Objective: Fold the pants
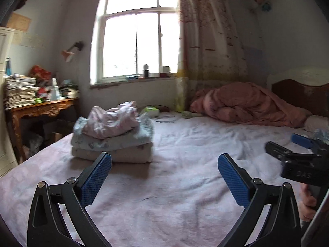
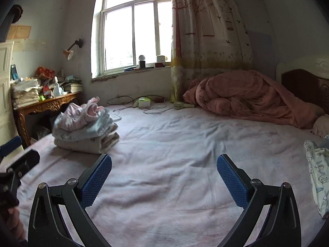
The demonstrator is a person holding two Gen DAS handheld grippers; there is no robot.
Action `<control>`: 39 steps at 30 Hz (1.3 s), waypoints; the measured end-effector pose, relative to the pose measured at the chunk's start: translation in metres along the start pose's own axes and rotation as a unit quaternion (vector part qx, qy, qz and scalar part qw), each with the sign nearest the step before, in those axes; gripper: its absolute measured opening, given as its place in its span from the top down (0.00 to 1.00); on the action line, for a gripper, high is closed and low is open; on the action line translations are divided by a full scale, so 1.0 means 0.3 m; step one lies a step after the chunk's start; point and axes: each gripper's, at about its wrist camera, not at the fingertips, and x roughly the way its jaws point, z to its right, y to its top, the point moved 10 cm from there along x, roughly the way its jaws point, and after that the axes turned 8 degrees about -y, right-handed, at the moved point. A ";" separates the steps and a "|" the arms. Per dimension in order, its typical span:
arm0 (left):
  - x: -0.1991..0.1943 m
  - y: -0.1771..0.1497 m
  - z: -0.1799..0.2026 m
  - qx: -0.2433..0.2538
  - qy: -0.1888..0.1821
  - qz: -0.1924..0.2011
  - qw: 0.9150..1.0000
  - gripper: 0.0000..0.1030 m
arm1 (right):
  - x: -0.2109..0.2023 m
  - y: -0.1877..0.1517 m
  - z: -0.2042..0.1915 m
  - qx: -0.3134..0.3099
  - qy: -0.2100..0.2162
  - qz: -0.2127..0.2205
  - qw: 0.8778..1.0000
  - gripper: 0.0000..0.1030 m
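Two handheld grippers hover over a pale pink bedsheet (image 2: 164, 135), each with its blue-padded jaws spread wide and nothing between them. The left gripper (image 1: 164, 164) points across the bare middle of the bed; the right gripper (image 2: 164, 164) does the same from a spot just to its right, its black body and one blue pad visible at the right edge of the left wrist view, with part of a hand (image 1: 307, 203) wrapped round its handle.

At the near right edge of the bed, in the right wrist view, lies a white garment printed with small blue animals (image 2: 317, 177), only partly in frame; whether it is a pair of pants cannot be told. Farther back on the left side of the bed sits a stack of folded clothes (image 1: 113, 135), cream at the bottom, pale blue print above, topped by a loosely crumpled pink piece (image 2: 82, 113).

Beyond the stack, cables (image 2: 131, 100) and a small green-and-white box (image 2: 145, 102) lie near the wall. A rumpled salmon quilt (image 2: 246, 96) is heaped at the far right beside a dark wooden headboard (image 1: 300, 94). A cluttered carved wooden desk (image 2: 47, 104) stands at left, below a wall lamp (image 2: 71, 50). A bright window (image 1: 139, 41) and a tree-patterned curtain (image 2: 205, 30) fill the back wall.
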 end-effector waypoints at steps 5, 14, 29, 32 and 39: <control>0.041 -0.087 0.019 0.017 -0.003 -0.018 1.000 0.01 | 0.113 -0.082 0.013 0.010 -0.021 -0.023 0.999 0.00; 0.057 -0.133 0.064 0.048 0.003 -0.033 0.998 0.01 | 0.096 -0.100 0.031 0.026 -0.032 -0.011 0.999 0.00; 0.030 -0.106 0.043 0.036 0.011 -0.020 0.999 0.01 | 0.097 -0.089 0.007 0.013 -0.031 -0.017 0.999 0.00; 0.033 -0.106 0.035 0.031 0.011 -0.022 0.999 0.01 | 0.093 -0.085 0.006 0.013 -0.033 -0.012 0.999 0.00; 0.035 -0.111 0.027 0.028 0.014 -0.025 0.999 0.01 | 0.091 -0.085 0.005 0.012 -0.033 -0.012 0.999 0.00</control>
